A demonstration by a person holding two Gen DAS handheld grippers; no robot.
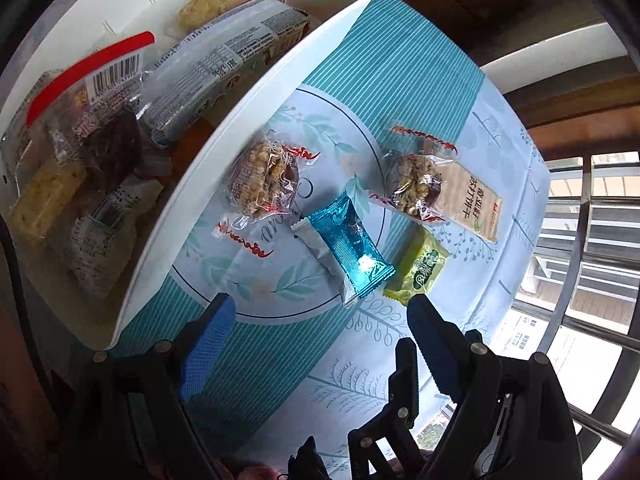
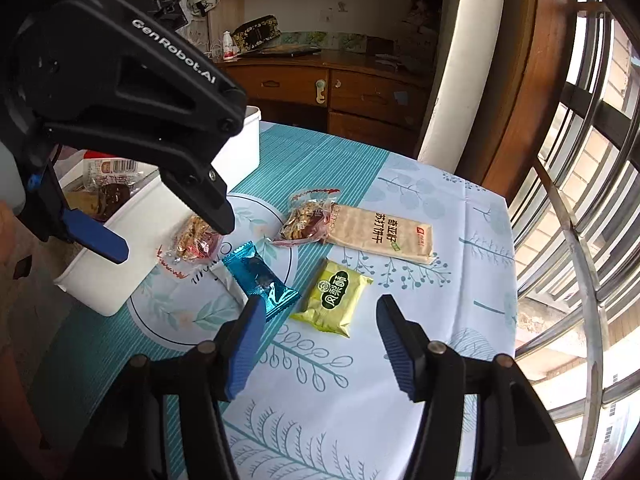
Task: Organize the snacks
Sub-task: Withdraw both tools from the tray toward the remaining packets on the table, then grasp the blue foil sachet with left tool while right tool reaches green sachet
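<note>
A white bin (image 1: 248, 128) (image 2: 132, 220) holds several wrapped snacks. Beside it on the tablecloth lie a clear-wrapped nut bar (image 1: 262, 178) (image 2: 196, 240), a blue packet (image 1: 348, 240) (image 2: 262, 276) over a white one (image 1: 316, 246), a second nut bar (image 1: 412, 186) (image 2: 306, 220), a beige cracker pack (image 1: 472, 204) (image 2: 384, 234) and a green packet (image 1: 420, 268) (image 2: 334, 298). My left gripper (image 1: 320, 312) (image 2: 176, 236) hangs open above the first nut bar and the blue packet, pointing steeply down. My right gripper (image 2: 320, 318) is open just short of the green packet, nothing between its pads.
The table (image 2: 460, 280) carries a teal striped and leaf-print cloth. A wooden desk with drawers (image 2: 340, 88) stands behind it. A metal window grille (image 2: 580, 240) runs along the right side, close to the table's edge. The bin's near wall sits close to my left fingers.
</note>
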